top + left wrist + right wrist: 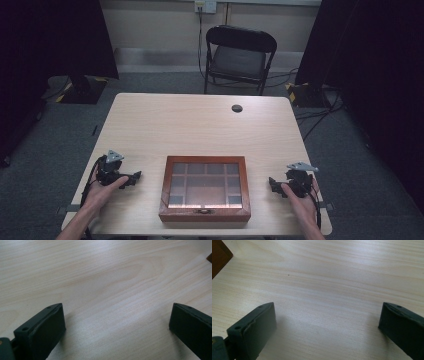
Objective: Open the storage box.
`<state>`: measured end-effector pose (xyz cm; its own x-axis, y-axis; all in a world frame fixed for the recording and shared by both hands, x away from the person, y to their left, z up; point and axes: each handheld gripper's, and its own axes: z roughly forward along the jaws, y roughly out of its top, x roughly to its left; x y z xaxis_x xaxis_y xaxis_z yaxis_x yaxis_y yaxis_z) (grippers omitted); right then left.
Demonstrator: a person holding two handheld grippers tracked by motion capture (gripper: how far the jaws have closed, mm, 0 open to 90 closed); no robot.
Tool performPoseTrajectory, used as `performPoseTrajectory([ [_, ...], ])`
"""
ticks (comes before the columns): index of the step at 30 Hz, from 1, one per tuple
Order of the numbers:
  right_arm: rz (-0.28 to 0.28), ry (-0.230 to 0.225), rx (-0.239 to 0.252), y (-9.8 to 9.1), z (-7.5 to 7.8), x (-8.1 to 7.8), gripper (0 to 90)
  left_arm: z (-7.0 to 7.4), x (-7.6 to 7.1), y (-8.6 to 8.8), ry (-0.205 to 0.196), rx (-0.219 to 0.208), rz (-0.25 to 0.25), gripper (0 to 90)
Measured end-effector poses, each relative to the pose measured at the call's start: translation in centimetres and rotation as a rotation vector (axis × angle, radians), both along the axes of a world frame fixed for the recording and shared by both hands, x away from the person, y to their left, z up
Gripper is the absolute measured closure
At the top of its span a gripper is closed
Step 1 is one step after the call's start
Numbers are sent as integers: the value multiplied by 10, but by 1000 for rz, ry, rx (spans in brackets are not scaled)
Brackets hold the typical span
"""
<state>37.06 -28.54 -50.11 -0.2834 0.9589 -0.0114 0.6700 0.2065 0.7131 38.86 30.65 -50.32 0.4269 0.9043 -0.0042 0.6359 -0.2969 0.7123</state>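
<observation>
So there's a wooden box [205, 189] with a glass lid sitting near the bottom edge of the high view, pretty much dead center, on a light wood table [200, 125]. Through the glass you can make out a grid of compartments, and there's a small metal latch on the front wall, at the bottom side of the picture. The lid is down.

The left gripper [134, 178] is at lower left of that view, held by a hand [102, 192], jaws pointing toward the box but clearly apart from it. The right gripper [273, 183] mirrors it at lower right, held by the other hand [296, 196], also aimed at the box with a gap of bare table in between.

In the left gripper view the jaws are spread wide with nothing but wood grain between them, and a sliver of the box pokes in at the right edge. Same deal in the right gripper view: jaws wide, bare tabletop between, box corner in the upper left.

A folding chair [239, 57] sits beyond the table at the top center.
</observation>
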Motion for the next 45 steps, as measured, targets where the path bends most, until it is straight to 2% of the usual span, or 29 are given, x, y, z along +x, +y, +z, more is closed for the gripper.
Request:
performPoseTrajectory([
  [4,3,-1,0,0,0,0,2,1,-1,0,0,0,7,7],
  [5,3,-1,0,0,0,0,2,1,-2,-1,-1,-13,10,39],
  [8,3,0,0,0,0,0,2,3,-3,-1,-6,-13,2,82],
  [10,3,0,0,0,0,0,2,4,-4,-3,-11,-22,-11,178],
  [17,8,1,-1,0,0,1,2,10,-7,-7,-15,-33,-52,183],
  [21,9,1,0,-1,0,1,2,17,-12,-10,-14,-94,-53,218],
  [28,18,0,-1,-1,0,1,2,26,-13,-18,-6,-110,-72,232],
  [31,19,1,-1,-1,0,2,2,29,-14,-18,-7,-145,-76,238],
  [34,20,0,-1,-1,0,2,2,35,-16,-20,-16,-193,-103,256],
  [37,22,0,-1,-1,0,2,2,39,-19,-24,-22,-217,-144,257],
  [39,23,0,-1,-1,0,2,2,40,-20,-28,-15,-225,-181,260],
  [44,43,2,1,-1,0,1,2,46,-25,-36,-26,-235,-235,274],
  [45,72,-1,-2,-1,0,1,2,48,-26,-37,-27,-234,-241,283],
])
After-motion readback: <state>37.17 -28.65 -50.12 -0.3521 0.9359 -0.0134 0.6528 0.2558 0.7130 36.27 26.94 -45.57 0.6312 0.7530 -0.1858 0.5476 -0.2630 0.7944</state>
